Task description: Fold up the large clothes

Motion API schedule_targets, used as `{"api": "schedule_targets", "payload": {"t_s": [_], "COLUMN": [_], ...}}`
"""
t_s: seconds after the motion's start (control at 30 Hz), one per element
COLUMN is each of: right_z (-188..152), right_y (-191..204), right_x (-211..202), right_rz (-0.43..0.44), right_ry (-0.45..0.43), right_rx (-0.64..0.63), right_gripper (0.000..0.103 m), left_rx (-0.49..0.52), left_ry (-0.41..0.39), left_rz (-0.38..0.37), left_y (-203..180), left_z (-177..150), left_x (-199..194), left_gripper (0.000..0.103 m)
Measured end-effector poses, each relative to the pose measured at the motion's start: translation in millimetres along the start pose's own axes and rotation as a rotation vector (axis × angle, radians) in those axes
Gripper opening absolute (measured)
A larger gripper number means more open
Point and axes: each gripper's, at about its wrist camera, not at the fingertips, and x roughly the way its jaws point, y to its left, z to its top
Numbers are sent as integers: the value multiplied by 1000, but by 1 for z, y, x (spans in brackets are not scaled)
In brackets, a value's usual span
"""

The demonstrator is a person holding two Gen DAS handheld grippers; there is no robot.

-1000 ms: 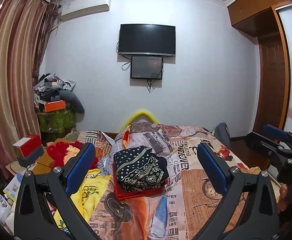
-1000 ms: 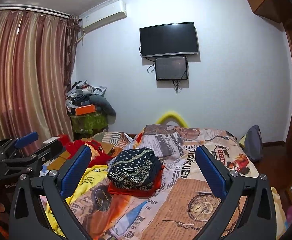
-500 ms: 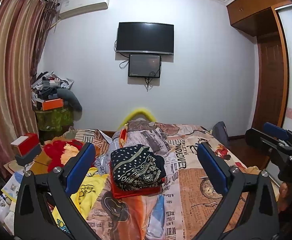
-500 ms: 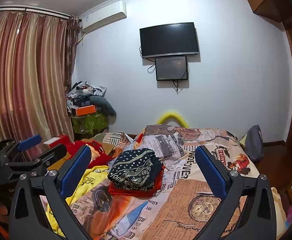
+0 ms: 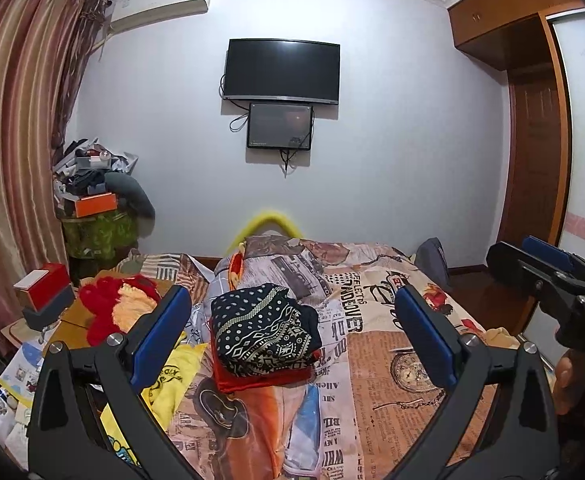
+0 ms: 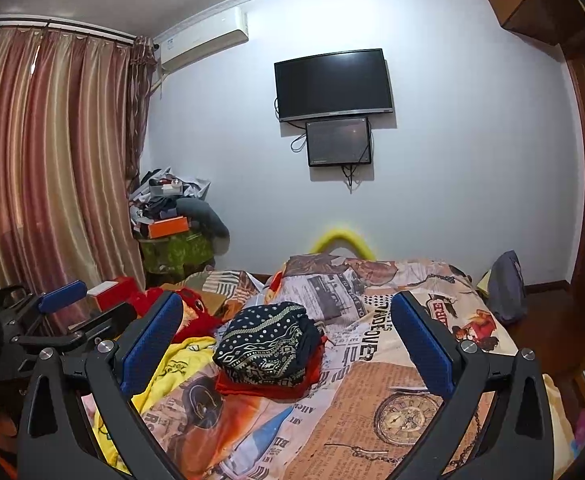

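Observation:
A folded dark patterned garment [image 5: 266, 328] lies on top of a folded red one [image 5: 260, 378] in the middle of the bed [image 5: 392, 380]; the stack also shows in the right wrist view [image 6: 266, 344]. A loose yellow garment [image 5: 168, 380] lies at the bed's left side, and shows in the right wrist view [image 6: 176, 364]. My left gripper [image 5: 292, 336] is open and empty, held above the near bed. My right gripper [image 6: 286, 340] is open and empty too. Each gripper appears at the edge of the other's view.
A red plush toy [image 5: 112, 304] and a red box [image 5: 44, 292] sit left of the bed. A cluttered stand [image 5: 100, 216] is by the curtain [image 5: 16, 168]. A TV [image 5: 282, 70] hangs on the far wall. A wardrobe [image 5: 532, 128] stands right.
Both cameras have shifted slightly; the left view has tilted up a little. The clothes on the bed have not moved and both grippers stay open.

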Motion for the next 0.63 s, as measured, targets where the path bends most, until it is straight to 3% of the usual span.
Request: {"api": "schedule_targets", "payload": {"t_s": [0.63], "right_z": [-2], "right_y": [0], "right_x": [-3], "right_rz": [-5], "right_ry": [-6], "right_rx": [13], "right_gripper": [103], "left_rx": [-17], "left_ry": [12], "left_rz": [3], "left_y": [-1], "left_z": [-3], "left_x": [-1], "left_gripper": [102]}}
